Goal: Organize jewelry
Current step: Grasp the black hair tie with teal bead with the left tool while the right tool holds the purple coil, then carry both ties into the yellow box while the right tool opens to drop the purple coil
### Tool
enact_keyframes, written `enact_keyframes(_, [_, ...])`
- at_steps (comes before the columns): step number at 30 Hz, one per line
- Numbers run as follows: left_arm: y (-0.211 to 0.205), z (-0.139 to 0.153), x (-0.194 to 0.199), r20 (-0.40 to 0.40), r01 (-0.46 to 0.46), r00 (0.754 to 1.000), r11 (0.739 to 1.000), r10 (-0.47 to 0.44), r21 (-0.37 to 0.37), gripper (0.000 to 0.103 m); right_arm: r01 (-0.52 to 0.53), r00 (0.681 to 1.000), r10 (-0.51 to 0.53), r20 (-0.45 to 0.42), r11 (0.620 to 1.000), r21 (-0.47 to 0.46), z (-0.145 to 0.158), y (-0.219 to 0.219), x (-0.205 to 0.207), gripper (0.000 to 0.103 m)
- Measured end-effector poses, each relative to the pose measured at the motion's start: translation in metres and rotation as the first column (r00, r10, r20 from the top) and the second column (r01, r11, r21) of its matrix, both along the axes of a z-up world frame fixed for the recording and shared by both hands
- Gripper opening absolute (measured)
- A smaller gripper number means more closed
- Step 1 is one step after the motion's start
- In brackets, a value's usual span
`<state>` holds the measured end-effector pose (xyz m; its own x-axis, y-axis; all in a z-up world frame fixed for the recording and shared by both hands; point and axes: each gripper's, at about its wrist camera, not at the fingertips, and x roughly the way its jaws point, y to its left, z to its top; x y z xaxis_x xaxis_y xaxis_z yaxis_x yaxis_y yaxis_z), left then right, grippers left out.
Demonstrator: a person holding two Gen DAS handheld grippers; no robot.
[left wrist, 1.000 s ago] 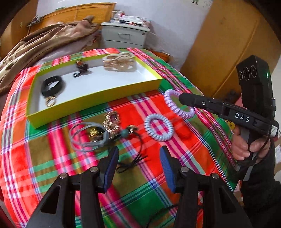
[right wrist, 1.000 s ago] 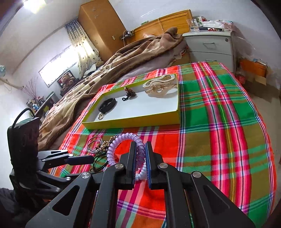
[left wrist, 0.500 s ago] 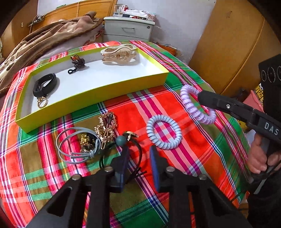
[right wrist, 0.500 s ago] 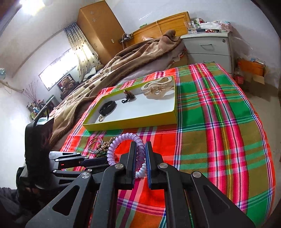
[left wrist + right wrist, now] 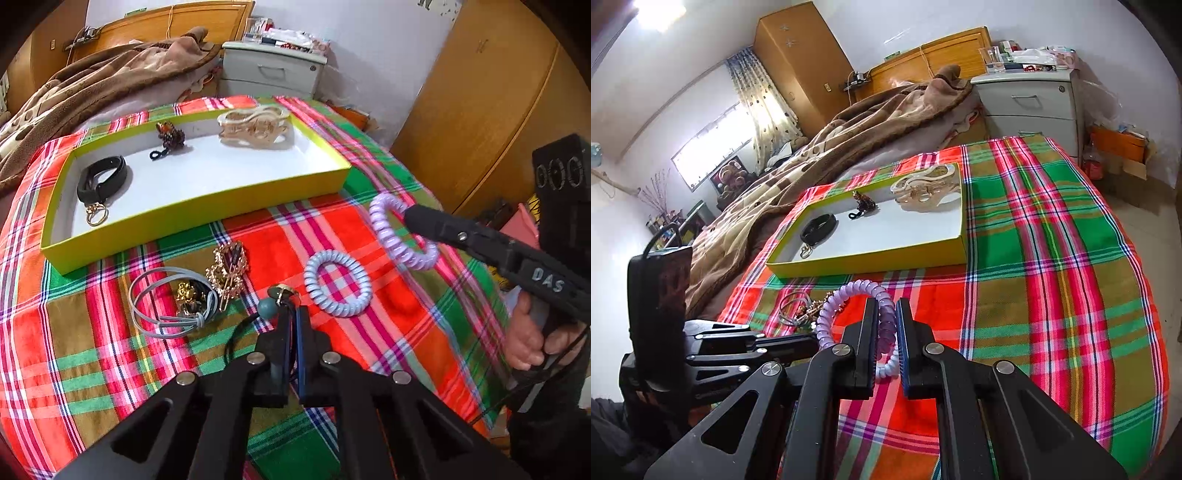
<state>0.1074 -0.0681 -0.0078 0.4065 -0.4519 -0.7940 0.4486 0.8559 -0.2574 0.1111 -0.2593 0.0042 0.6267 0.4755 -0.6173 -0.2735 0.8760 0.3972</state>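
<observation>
Now the left gripper [image 5: 293, 325] pinches the thin, limp black cord [image 5: 236, 332] by its bead [image 5: 266, 307], right gripper [image 5: 884, 343] clamping the springy purple coil [image 5: 846, 295] at three o'clock.

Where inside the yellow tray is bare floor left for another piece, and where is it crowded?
In the yellow tray, bare white floor runs along the near wall, from the black strap to the right end. The far side is crowded: beaded piece, cream hair claw.

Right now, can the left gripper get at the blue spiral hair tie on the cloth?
Probably not yet: the left gripper is shut on the black cord hair tie. The blue spiral hair tie lies uncovered just beyond.
</observation>
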Motion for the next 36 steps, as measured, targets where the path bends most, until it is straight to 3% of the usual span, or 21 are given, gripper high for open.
enact_keyframes(22, [0.037,0.054,0.007,0.108,-0.073,0.991,0.995,0.079,-0.065,0.003,0.013,0.999,-0.013,0.038,1.0,-0.012,0.018,0.009,0.009,0.01])
enact_keyframes(36, [0.06,0.067,0.071,0.139,-0.133,0.98,0.99,0.139,-0.053,0.003,0.051,0.998,-0.049,0.026,0.997,-0.054,0.026,0.022,0.065,0.01])
